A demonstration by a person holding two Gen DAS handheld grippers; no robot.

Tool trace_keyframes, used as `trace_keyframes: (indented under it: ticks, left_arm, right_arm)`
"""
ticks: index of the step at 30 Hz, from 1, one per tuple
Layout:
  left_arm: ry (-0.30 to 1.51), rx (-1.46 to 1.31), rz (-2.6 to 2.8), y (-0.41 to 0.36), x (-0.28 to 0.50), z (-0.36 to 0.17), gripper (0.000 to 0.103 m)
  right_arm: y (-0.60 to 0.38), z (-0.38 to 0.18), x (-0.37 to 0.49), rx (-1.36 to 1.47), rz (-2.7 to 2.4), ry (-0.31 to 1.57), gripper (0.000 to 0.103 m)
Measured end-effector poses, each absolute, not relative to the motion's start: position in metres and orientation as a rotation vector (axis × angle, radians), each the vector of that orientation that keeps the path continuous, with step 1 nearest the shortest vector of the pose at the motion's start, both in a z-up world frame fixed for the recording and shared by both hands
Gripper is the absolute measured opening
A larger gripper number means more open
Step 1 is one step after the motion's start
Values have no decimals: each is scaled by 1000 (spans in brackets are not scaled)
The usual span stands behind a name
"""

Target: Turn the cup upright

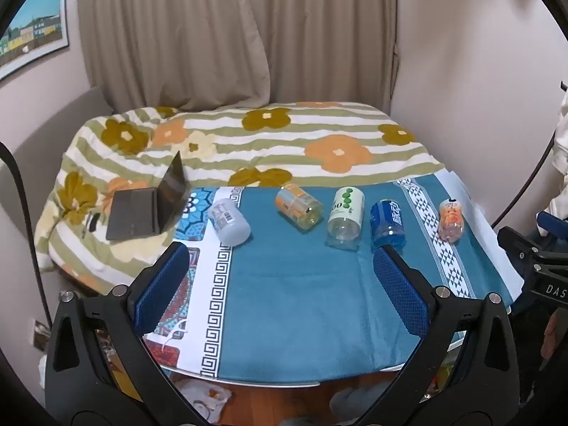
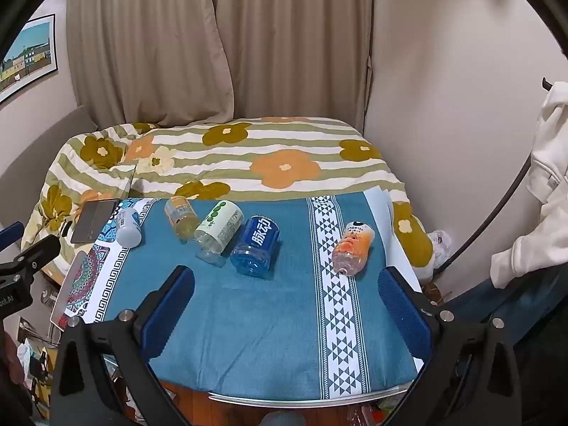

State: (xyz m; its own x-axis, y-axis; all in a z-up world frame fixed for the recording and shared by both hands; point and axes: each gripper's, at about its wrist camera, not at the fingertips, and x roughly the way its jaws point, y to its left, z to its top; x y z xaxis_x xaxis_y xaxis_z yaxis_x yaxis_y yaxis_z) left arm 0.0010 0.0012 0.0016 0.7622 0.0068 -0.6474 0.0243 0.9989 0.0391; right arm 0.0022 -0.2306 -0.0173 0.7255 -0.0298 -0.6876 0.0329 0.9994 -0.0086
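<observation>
Several cut-bottle cups lie on their sides in a row across the blue cloth (image 1: 301, 301): a white one (image 1: 229, 220), an orange one (image 1: 299, 206), a white-and-green one (image 1: 345, 217), a blue one (image 1: 387, 224) and a small peach one (image 1: 451, 219). They also show in the right wrist view: white (image 2: 127, 227), orange (image 2: 181, 216), green (image 2: 219, 229), blue (image 2: 256, 246), peach (image 2: 353, 247). My left gripper (image 1: 280, 259) is open and empty, above the cloth, short of the cups. My right gripper (image 2: 285, 280) is open and empty, likewise short of them.
The table's front edge (image 1: 269, 380) is near me. A laptop (image 1: 145, 206) sits half open on the flowered quilt (image 1: 319, 131) at left. Curtains and walls stand behind. A white garment (image 2: 546, 177) hangs at right. Clutter lies on the floor below.
</observation>
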Motion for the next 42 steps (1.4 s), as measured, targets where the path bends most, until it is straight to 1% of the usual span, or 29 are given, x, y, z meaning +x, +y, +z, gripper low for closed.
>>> trace_keyframes:
  ticks: [42]
  left_arm:
    - [699,16,-6,20,16,-4,103]
  right_arm:
    - [-219,-19,15,7,-31,753,103]
